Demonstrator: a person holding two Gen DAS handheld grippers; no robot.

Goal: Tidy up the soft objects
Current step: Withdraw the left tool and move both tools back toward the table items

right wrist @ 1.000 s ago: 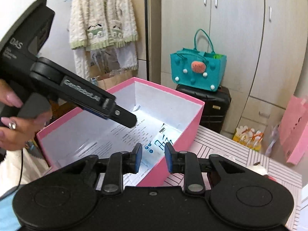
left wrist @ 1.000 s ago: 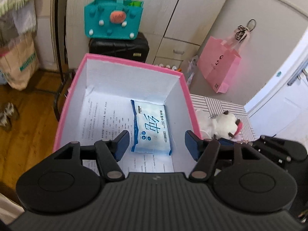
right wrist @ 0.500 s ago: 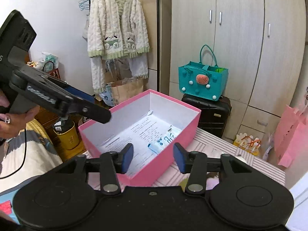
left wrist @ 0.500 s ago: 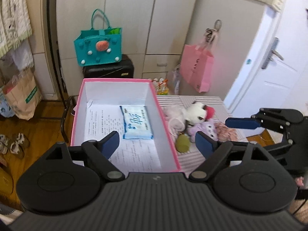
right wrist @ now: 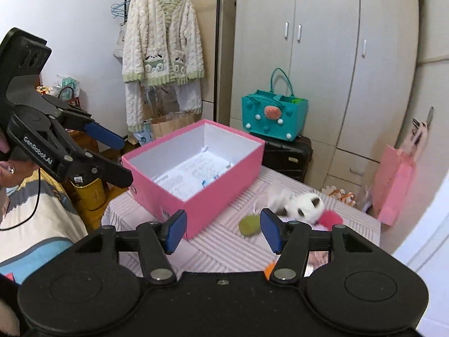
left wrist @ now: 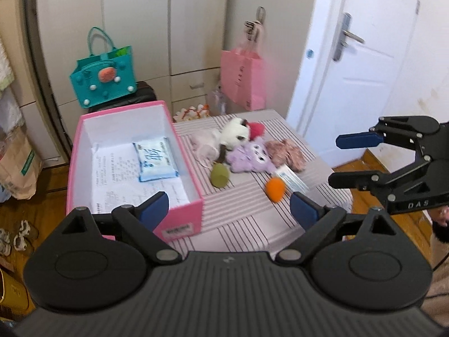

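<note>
Overhead, the left gripper [left wrist: 228, 206] hangs above the striped table [left wrist: 241, 219] with its blue-padded jaws spread wide and nothing between them. At about 10 o'clock from it in the left wrist view sits the pink box [left wrist: 81, 151], white inside, with a printed paper sheet [left wrist: 112, 174] on its floor and a blue-and-white tissue pack [left wrist: 154, 163] lying on that sheet toward the far wall. Just right of the box, at about 12 o'clock, a cluster of soft things lies on the table: a white plush toy [left wrist: 234, 133] with a red tuft, a purple plush [left wrist: 251, 158] touching it, a pinkish fuzzy item [left wrist: 286, 151] beside that, an olive green ball [left wrist: 219, 176] and an orange ball [left wrist: 275, 188] nearer the camera. The right gripper [left wrist: 341, 161] is at 3 o'clock, held off the table's edge, its jaws likewise parted and empty. A teal felt bag [left wrist: 105, 80] stands behind the box, and a pink paper bag [left wrist: 242, 77] hangs by the white door [left wrist: 362, 64].
</note>
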